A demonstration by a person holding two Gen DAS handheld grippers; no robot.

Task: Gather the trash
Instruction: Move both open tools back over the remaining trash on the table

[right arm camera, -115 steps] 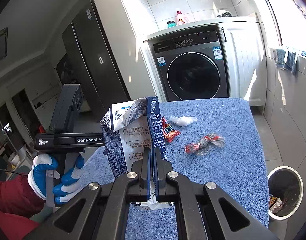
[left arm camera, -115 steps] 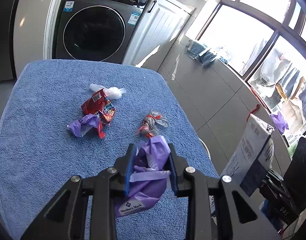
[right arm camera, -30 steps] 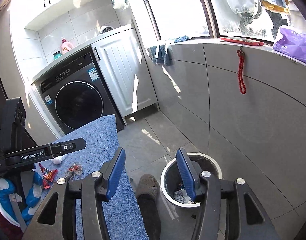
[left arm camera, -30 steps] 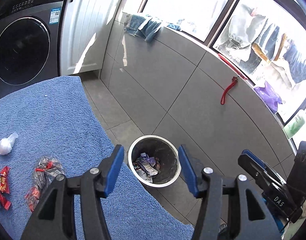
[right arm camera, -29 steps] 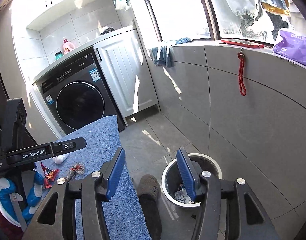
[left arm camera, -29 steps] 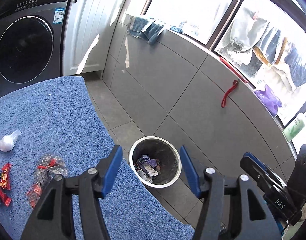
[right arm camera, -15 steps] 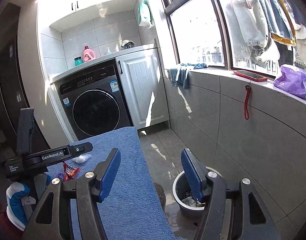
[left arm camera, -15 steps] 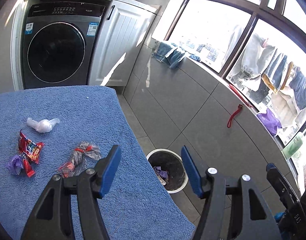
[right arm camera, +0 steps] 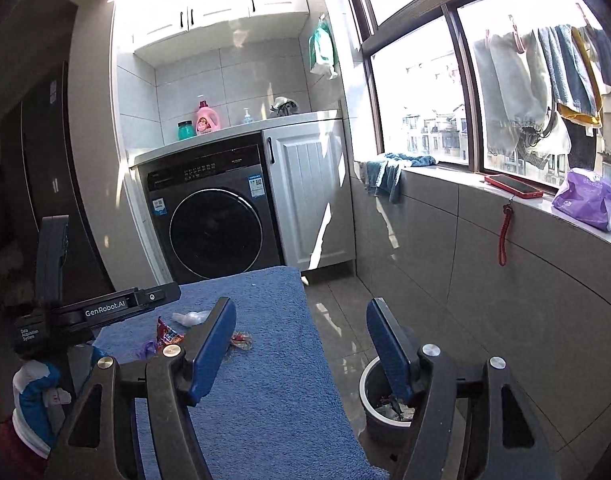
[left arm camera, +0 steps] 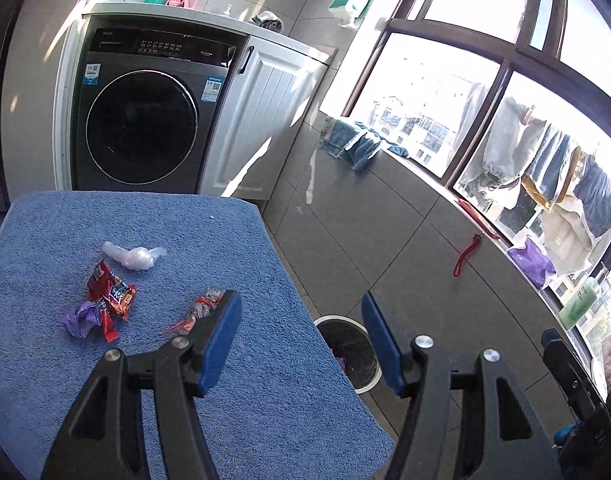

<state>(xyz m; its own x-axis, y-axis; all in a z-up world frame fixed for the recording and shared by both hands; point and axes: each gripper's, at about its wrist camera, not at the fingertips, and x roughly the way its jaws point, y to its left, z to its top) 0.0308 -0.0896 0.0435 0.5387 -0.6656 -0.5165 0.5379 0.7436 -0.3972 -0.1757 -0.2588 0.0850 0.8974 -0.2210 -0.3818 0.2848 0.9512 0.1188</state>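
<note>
Several bits of trash lie on the blue towel-covered table (left arm camera: 105, 220): a white plastic wad (left arm camera: 133, 256), a red snack wrapper (left arm camera: 111, 294), a purple scrap (left arm camera: 79, 320) and a clear-and-red wrapper (left arm camera: 199, 310), half hidden by my left finger. My left gripper (left arm camera: 299, 308) hovers open and empty over the table's right edge. On the floor beyond that edge stands the round bin (left arm camera: 351, 354) with trash in it. My right gripper (right arm camera: 300, 312) is empty with its jaws opening, between the table and the bin (right arm camera: 369, 396). The red snack wrapper (right arm camera: 167, 332) lies to its left.
A dark washing machine (left arm camera: 141, 128) and a white cabinet (left arm camera: 261, 120) stand behind the table. A tiled ledge under the window carries a blue cloth (right arm camera: 389, 168), a red phone (right arm camera: 513, 186) and a purple bag (right arm camera: 585, 200). A gloved hand (right arm camera: 33, 396) holds the left tool.
Both grippers, which earlier held a purple bag and a blue-white carton, are empty. Both views have lifted and swung left from the bin toward the table. The right jaws have widened.
</note>
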